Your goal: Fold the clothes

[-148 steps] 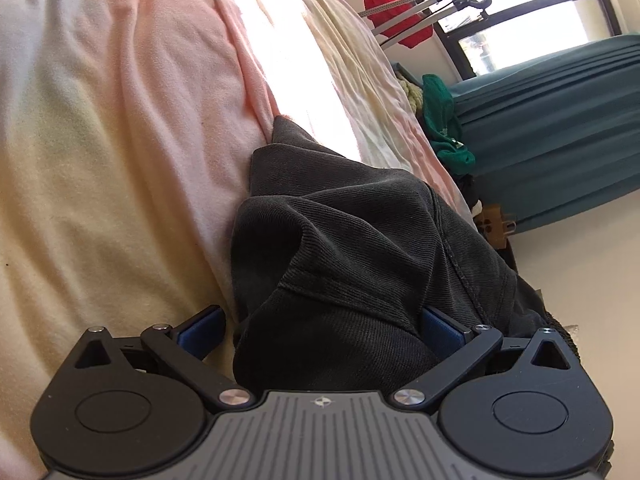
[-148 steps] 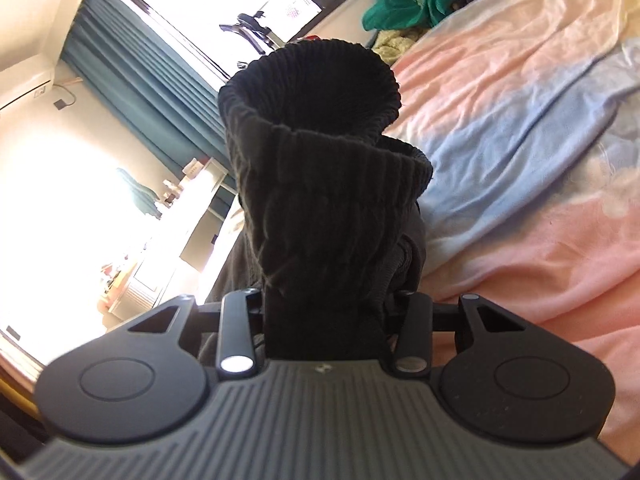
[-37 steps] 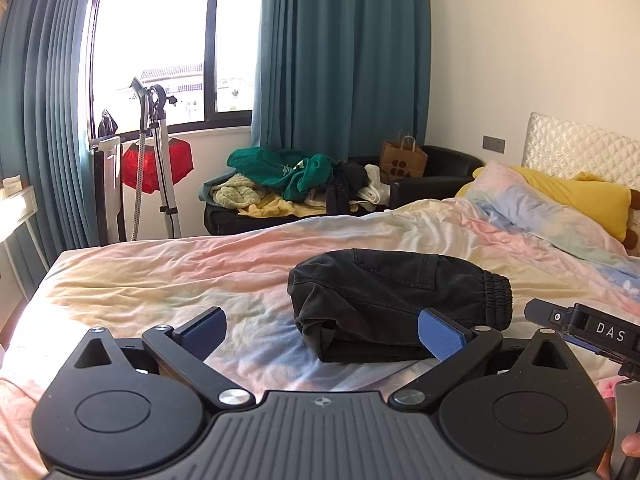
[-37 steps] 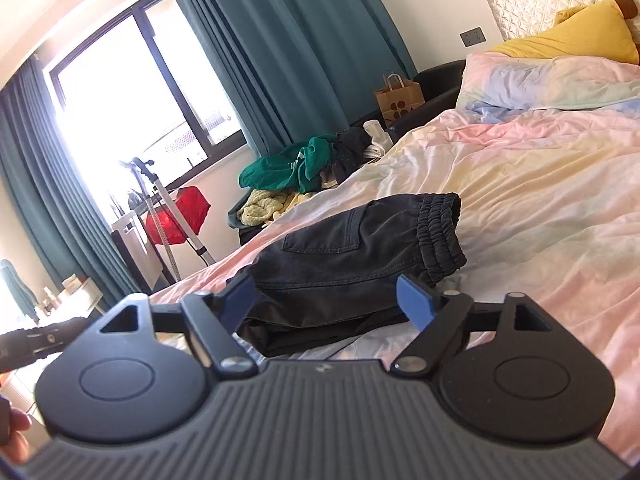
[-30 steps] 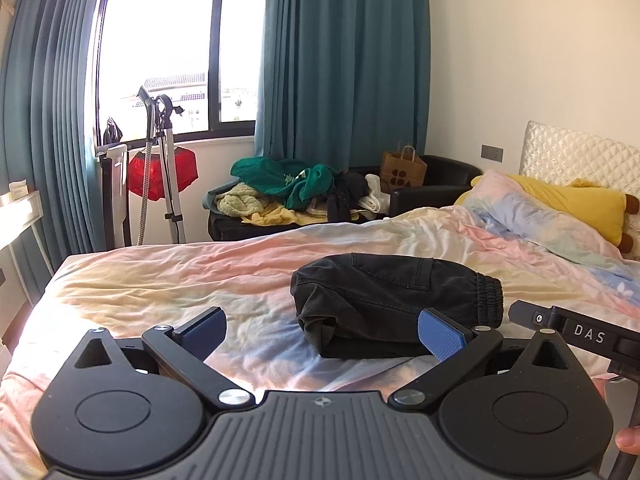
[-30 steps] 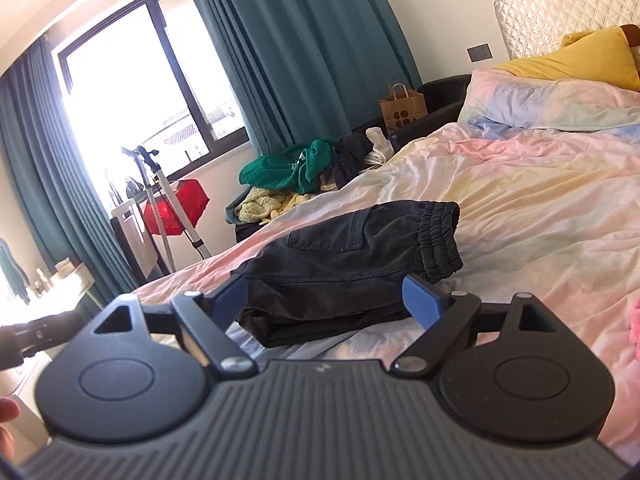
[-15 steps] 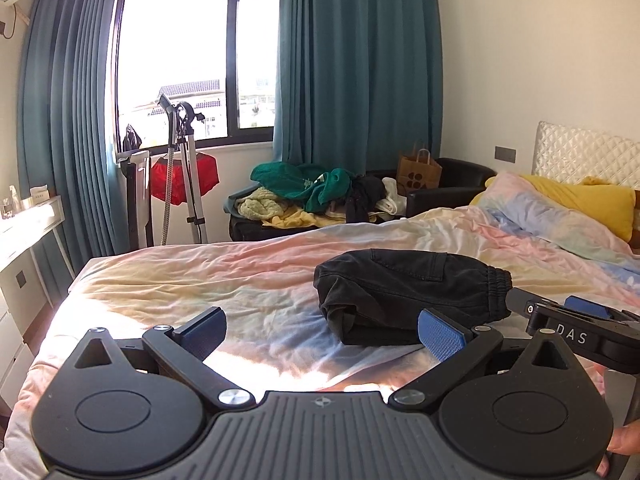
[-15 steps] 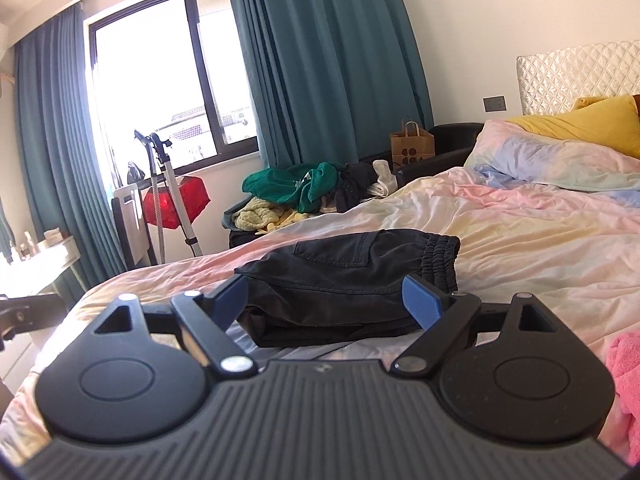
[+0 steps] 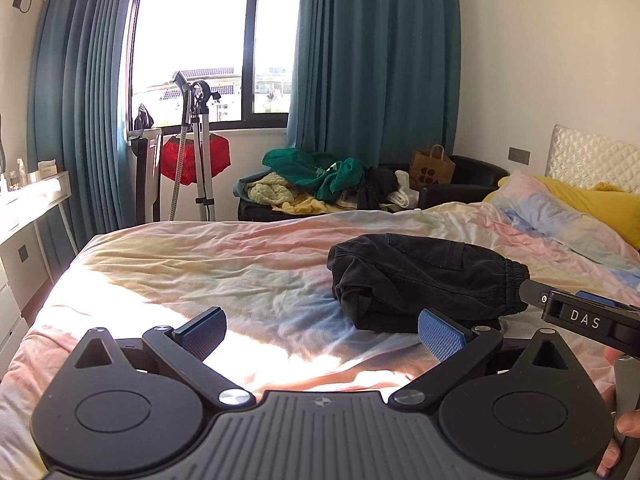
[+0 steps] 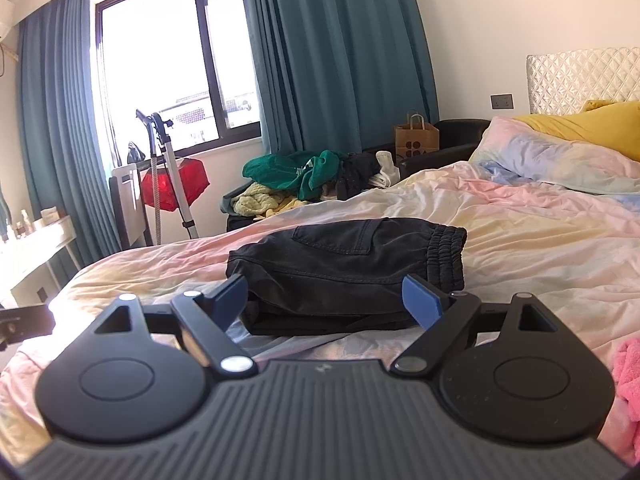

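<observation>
While sunlight is pouring through the window, the bed is filling most of the room ahead of both sets of jaws, its pastel tie-dye cover lying rumpled under them. Teal curtains are hanging on either side of the glass, far beyond the jaws. Past the far edge of the bed a heap of clothes is sitting on a dark sofa, green on top, with a brown paper bag beside it. Further right of the jaws a yellow pillow is leaning at the headboard.

Folded into a compact bundle, the black trousers are lying on the bed just ahead of the right gripper, elastic waistband turned to the right, sitting in line with the gap between its blue pads and apart from them. Its jaws are standing wide open, gripping nothing. The left gripper is hovering over bare cover, jaws spread equally wide and empty, the trousers lying ahead and right of them. At the right rim of the left view the right gripper's body is showing, with fingertips curled round its handle. A bit of pink cloth is peeking in at the right of the right jaws.
</observation>
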Demonstrator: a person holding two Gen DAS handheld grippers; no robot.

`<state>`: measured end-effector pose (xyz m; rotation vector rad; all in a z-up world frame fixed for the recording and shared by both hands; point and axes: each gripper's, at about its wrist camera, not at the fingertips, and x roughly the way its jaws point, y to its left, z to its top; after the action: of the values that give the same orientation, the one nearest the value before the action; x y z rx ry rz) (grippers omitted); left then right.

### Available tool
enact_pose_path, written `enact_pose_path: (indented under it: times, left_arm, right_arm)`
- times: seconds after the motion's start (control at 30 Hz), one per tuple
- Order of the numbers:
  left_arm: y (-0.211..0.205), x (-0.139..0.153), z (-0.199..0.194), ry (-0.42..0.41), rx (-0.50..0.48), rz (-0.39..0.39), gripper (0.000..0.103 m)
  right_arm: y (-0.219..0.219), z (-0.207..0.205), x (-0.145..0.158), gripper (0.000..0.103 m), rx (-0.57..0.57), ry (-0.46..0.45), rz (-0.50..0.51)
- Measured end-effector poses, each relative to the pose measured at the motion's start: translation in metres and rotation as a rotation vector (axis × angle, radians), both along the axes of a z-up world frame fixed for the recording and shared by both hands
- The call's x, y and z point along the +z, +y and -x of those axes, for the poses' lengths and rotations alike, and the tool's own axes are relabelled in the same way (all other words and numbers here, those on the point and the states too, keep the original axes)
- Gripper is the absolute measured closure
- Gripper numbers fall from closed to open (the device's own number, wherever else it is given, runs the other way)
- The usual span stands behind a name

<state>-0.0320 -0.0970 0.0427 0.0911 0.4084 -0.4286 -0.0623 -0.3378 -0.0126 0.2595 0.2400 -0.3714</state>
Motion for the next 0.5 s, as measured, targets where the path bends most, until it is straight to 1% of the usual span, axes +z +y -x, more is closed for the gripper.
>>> enact_pose_path:
  times: [0.17,0.5]
  left_arm:
    - [-0.0005,-0.0004,-0.0015,0.003,0.003,-0.004,0.000]
    - [-0.0001,0.0038,0.0038,-0.016,0.008,-0.010,0.000]
  right_arm:
    - [-0.0016,0.0014,0.0017,0.017,-0.001,0.000,0.002]
    - [-0.0013,0.0023,0.0045,0.017,-0.004,0.005,0.021]
